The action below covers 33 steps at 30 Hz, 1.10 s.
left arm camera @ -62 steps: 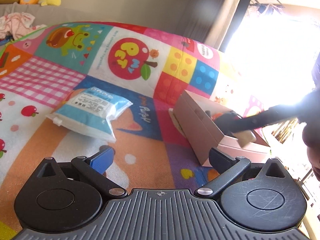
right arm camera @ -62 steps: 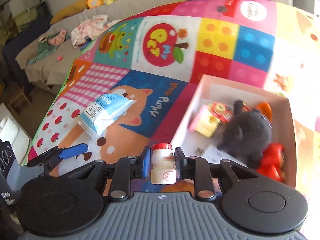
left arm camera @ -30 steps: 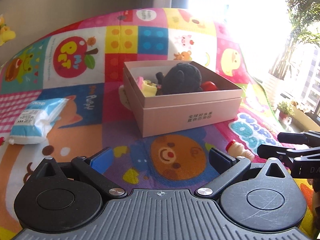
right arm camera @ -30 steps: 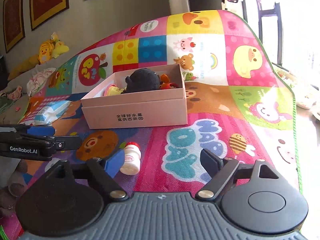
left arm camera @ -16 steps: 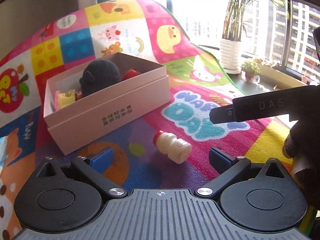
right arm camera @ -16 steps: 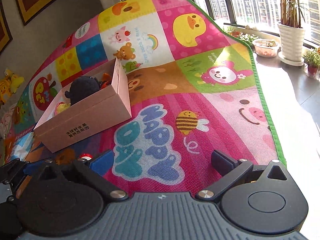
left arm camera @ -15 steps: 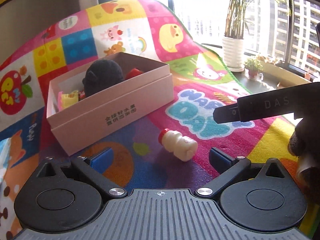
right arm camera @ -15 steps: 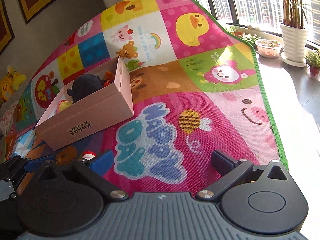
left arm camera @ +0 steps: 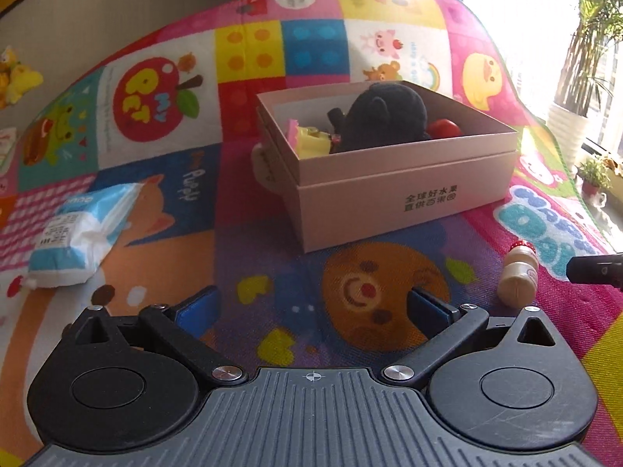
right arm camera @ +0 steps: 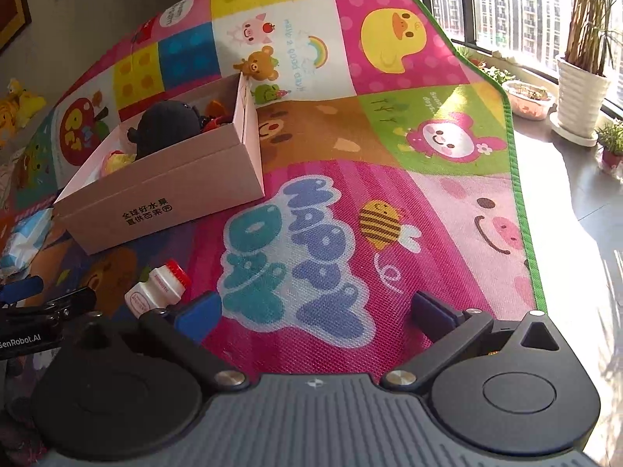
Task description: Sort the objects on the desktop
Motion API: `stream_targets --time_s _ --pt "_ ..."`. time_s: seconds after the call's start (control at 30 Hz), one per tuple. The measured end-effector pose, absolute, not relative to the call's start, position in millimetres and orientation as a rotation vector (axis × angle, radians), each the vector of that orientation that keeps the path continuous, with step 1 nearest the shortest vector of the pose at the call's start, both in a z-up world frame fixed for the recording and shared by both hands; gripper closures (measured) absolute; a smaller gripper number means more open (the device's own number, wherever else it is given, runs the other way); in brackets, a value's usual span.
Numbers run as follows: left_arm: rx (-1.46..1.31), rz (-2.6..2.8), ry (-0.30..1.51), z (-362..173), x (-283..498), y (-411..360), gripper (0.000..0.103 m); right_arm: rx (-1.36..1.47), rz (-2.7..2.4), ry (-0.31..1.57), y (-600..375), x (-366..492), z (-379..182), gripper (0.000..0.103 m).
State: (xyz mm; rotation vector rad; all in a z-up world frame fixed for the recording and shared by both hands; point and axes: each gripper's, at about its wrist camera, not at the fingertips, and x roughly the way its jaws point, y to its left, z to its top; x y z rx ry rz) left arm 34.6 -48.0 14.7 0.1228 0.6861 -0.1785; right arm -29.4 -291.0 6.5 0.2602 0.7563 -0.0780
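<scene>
In the left wrist view, one soft blue-and-white plastic tissue pack (left arm camera: 80, 233) is seen lying flat at the left of the colourful patchwork cartoon play mat (left arm camera: 241, 179); its near end is crumpled. The left gripper (left arm camera: 311, 305) is held low over the mat with its two blue-padded jaws spread wide and nothing between them. Further right, one open pink cardboard box (left arm camera: 405, 194) with dark printed characters on its front wall stands on the mat. Inside it, one dark grey plush toy (left arm camera: 383, 116), one yellow-and-pink item (left arm camera: 307, 138) and one red item (left arm camera: 444, 129) can be counted; the last two are mostly hidden by the box wall and the plush, so their shapes cannot be made out. At the right, one small cream plastic drink bottle with a red cap (left arm camera: 520, 276) is seen lying on its side on the mat, outside the box and well apart from it. A dark finger of the other gripper is cut off by the right edge just beside it.

In the right wrist view, the right gripper (right arm camera: 315, 309) is seen released, its jaws wide apart and empty above the mat; the bottle lies just left of its left finger, partly covered by it. One white potted plant (right arm camera: 582, 89) stands by the window.
</scene>
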Motion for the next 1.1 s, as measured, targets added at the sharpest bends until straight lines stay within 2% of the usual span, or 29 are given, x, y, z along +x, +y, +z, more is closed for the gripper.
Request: stream_targets --time_s 0.23,0.37,0.43,0.57,0.63,0.8,0.97,1.1 --pt "0.071 -0.175 0.709 12.4 32.5 -37.8 0.0 0.227 -0.047 0.632 -291.8 -12.7 34.0 0.001" --pt "0.064 -0.171 0.721 11.0 33.6 -36.9 0.0 0.186 -0.036 0.648 -292.3 29.3 47.4 0.028" --pt "0.064 -0.174 0.714 11.0 32.1 -36.5 0.0 0.186 0.028 0.668 -287.9 44.9 49.0 0.033" --pt "0.049 -0.183 0.713 11.1 32.4 -34.6 0.0 0.146 0.11 0.674 -264.7 62.3 45.9 0.037" --pt "0.039 -0.186 0.714 11.3 32.9 -33.5 0.0 0.125 0.14 0.67 -249.5 65.5 45.0 0.034" --pt "0.021 -0.194 0.709 12.0 32.3 -31.2 0.0 0.064 0.176 0.653 -233.0 68.7 44.7 0.034" --pt "0.0 -0.199 0.705 12.3 32.1 -28.2 0.0 0.092 0.201 0.65 -246.2 47.6 48.6 0.034" --pt "-0.011 -0.2 0.703 12.3 32.1 -27.5 0.0 0.124 0.256 0.725 -256.1 24.4 35.8 0.035"
